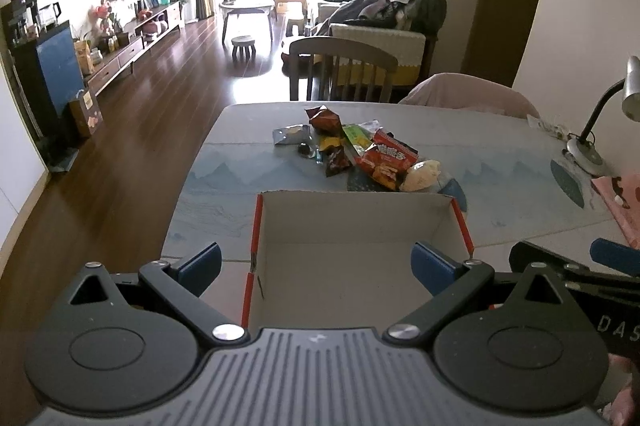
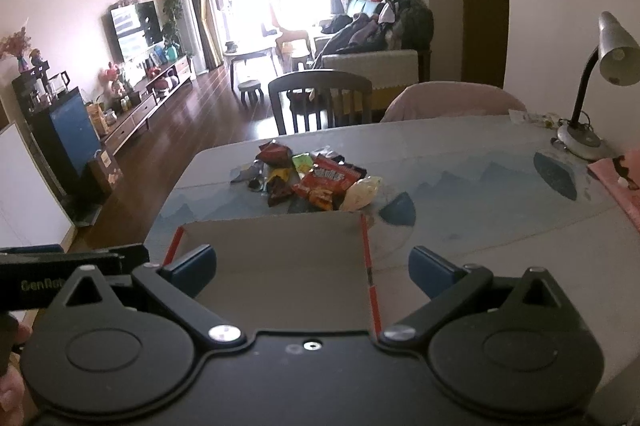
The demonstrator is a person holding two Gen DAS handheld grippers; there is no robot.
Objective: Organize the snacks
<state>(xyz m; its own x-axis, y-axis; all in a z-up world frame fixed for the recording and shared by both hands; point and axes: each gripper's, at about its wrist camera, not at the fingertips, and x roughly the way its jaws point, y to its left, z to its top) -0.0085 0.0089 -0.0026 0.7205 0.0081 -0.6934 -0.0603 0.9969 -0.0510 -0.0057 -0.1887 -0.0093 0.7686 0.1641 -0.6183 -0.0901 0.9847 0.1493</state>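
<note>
A pile of snack packets (image 1: 352, 146) (image 2: 316, 178) lies on the table beyond an open cardboard box (image 1: 356, 222) (image 2: 280, 246) with red edges and nothing in it. The biggest packet is a red one (image 1: 386, 160) (image 2: 330, 180), with a pale bag (image 1: 420, 176) (image 2: 362, 192) beside it. My left gripper (image 1: 318, 264) hangs open over the box's near side, holding nothing. Straddling the box's right wall, my right gripper (image 2: 312, 270) is also open and holds nothing. Each gripper shows at the edge of the other's view.
A desk lamp (image 2: 592, 74) (image 1: 600, 122) stands at the table's right side, with a pink item (image 1: 618, 202) near it. Two chairs (image 1: 344, 70) (image 2: 320, 98) stand at the far edge. The table's left edge (image 1: 192, 170) drops to a wooden floor.
</note>
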